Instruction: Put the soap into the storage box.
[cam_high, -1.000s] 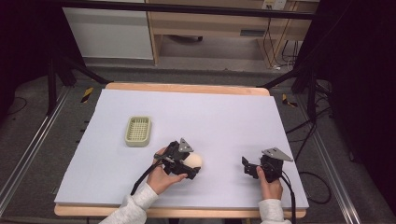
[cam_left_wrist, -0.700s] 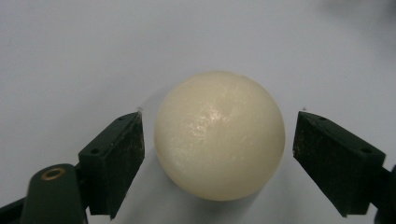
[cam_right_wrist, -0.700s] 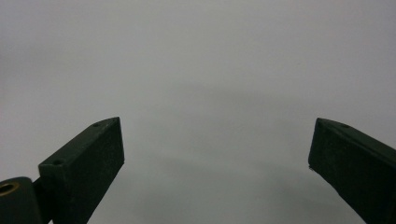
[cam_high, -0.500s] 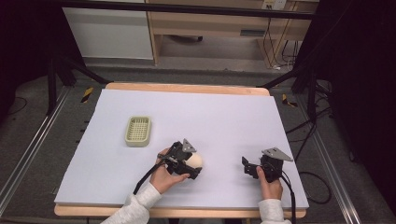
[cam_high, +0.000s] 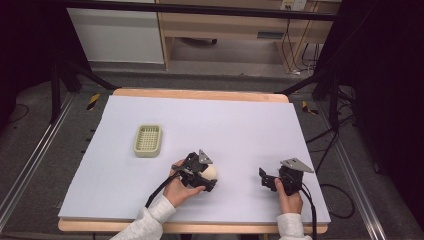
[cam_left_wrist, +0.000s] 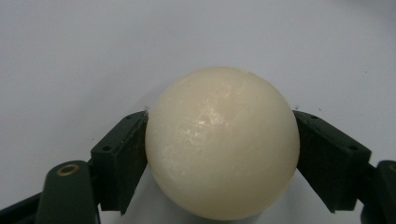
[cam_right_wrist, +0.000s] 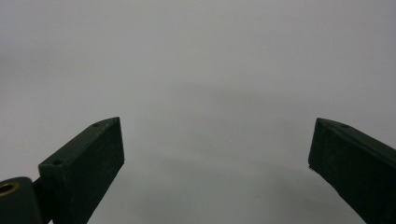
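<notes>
- Cream ball (cam_left_wrist: 222, 145) sits between the jaws of the left gripper (cam_left_wrist: 222, 154), one black pad pressed against each of its sides; in the high view the ball (cam_high: 212, 172) shows at the front end of that gripper (cam_high: 206, 176), low over the white table sheet (cam_high: 230, 125).
- The ball's underside is cut off by the bottom edge of the left gripper view, so whether it rests on the sheet or hangs just above it cannot be told.
- In the high view the left hand (cam_high: 176, 189) and the gripper's body cover the near part of the ball.
- Right gripper (cam_right_wrist: 217, 158) has its jaws spread wide with only bare sheet between them; in the high view it (cam_high: 265, 179) lies well apart from the ball, to its right.
- Pale green basket (cam_high: 148, 140) stands well apart from the left jaws, beyond them and to their left; its inside looks bare, though its ribbed floor is too small to make out clearly.
</notes>
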